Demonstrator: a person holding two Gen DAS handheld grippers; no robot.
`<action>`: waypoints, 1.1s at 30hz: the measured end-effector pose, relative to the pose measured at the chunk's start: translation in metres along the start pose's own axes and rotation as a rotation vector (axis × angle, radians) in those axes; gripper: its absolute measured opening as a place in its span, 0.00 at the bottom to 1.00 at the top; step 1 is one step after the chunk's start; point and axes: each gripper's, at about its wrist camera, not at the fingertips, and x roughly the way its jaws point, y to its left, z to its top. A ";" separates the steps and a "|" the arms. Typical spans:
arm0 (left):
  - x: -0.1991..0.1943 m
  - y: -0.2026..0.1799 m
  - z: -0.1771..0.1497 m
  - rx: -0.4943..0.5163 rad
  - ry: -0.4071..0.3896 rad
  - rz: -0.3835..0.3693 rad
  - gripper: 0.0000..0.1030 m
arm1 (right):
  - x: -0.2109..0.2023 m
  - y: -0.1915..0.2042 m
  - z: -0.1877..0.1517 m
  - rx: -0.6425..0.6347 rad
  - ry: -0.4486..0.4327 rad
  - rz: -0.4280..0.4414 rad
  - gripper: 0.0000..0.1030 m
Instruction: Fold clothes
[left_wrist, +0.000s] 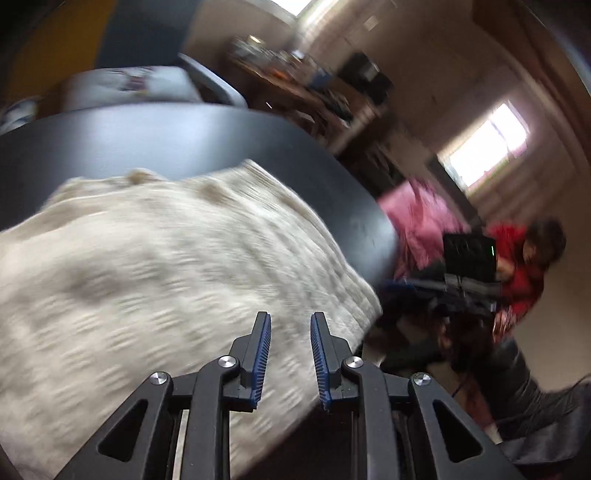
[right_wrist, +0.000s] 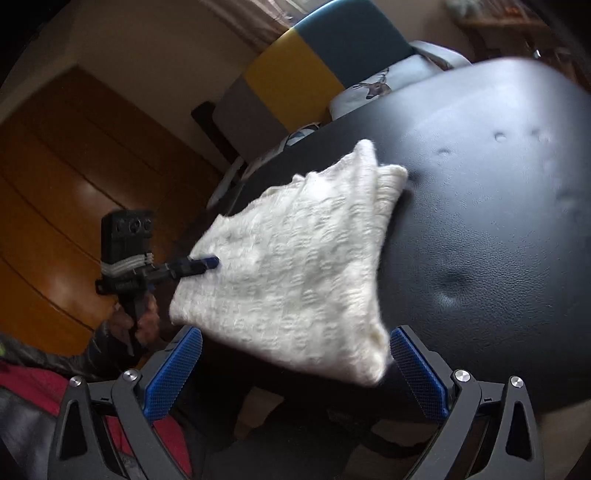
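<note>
The cream knit garment (right_wrist: 291, 258) lies at twelve o'clock from the wide-open, empty right gripper (right_wrist: 295, 354), long axis toward one o'clock; left gripper (right_wrist: 210, 263), nearer, narrowly parted, empty.

A black padded leather surface (right_wrist: 480, 206), dimpled with button tufts, fills the middle of the room, and behind it stands a chair with a back in grey, mustard-yellow and teal blocks (right_wrist: 295, 74), a pale blue cushion printed with a deer (right_wrist: 380, 88) lying just beside it. Warm brown wooden panelling (right_wrist: 66, 177) runs along one side, while on the other a bright window (left_wrist: 487, 147) glows in a beige wall near a cluttered wooden desk (left_wrist: 295, 74). A pink cloth (left_wrist: 421, 218) hangs just past the black surface's edge.
</note>
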 end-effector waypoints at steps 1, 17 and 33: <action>0.007 -0.003 0.003 0.014 0.017 0.003 0.20 | 0.002 -0.006 0.002 0.018 -0.005 0.026 1.00; 0.057 0.022 0.011 0.042 0.138 0.078 0.14 | 0.065 0.025 0.015 -0.107 0.466 0.385 1.00; 0.044 0.008 0.118 0.051 0.125 0.026 0.31 | 0.033 0.008 0.019 0.042 0.196 0.198 1.00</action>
